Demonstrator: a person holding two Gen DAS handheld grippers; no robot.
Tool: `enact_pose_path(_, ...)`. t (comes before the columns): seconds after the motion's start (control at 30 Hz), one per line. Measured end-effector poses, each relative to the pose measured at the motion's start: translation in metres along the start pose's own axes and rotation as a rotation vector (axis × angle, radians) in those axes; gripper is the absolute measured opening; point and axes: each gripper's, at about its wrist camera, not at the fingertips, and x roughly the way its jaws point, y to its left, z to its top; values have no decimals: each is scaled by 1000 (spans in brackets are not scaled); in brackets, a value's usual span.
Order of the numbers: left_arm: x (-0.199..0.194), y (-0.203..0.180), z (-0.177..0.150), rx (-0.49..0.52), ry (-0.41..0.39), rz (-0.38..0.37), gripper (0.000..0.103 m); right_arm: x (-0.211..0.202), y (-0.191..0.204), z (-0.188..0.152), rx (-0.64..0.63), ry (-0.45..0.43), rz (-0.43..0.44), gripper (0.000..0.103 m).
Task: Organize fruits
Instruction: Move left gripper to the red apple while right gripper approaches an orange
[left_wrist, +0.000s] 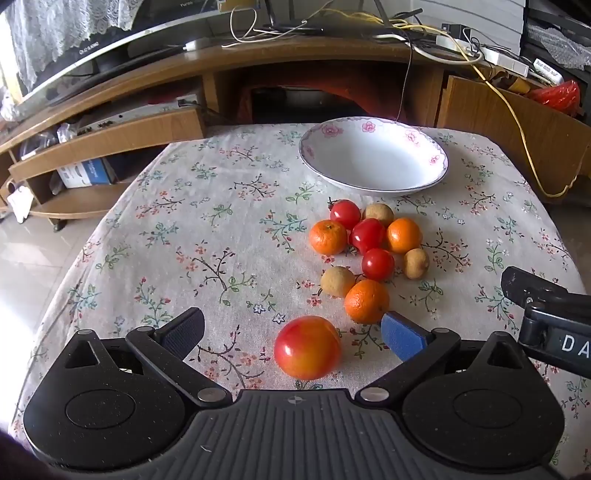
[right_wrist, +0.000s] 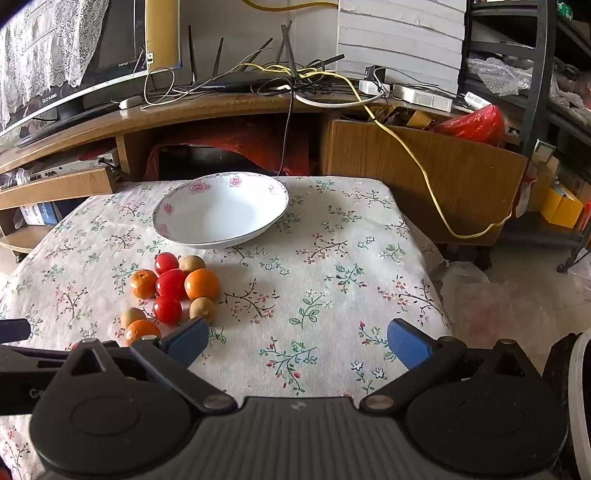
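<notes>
A white bowl (left_wrist: 373, 157) with a pink flower rim stands empty at the table's far side; it also shows in the right wrist view (right_wrist: 221, 210). In front of it lies a cluster of small oranges (left_wrist: 367, 301), cherry tomatoes (left_wrist: 377, 264) and brown longans (left_wrist: 337, 281). A red-yellow apple (left_wrist: 307, 347) lies nearest, between the open jaws of my left gripper (left_wrist: 293, 332), untouched. My right gripper (right_wrist: 297, 343) is open and empty over bare cloth, right of the cluster (right_wrist: 173, 284).
The table has a floral cloth (left_wrist: 221, 229) and drops off on all sides. A wooden TV stand (right_wrist: 221, 110) with cables, a router and a monitor stands behind. The right gripper's body (left_wrist: 550, 314) shows at the right edge of the left wrist view.
</notes>
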Motion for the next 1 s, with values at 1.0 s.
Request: enact_pose_path(1.0, 4, 0, -3, 36, 20, -11, 102, 2, 2, 0, -17, 18, 7, 103)
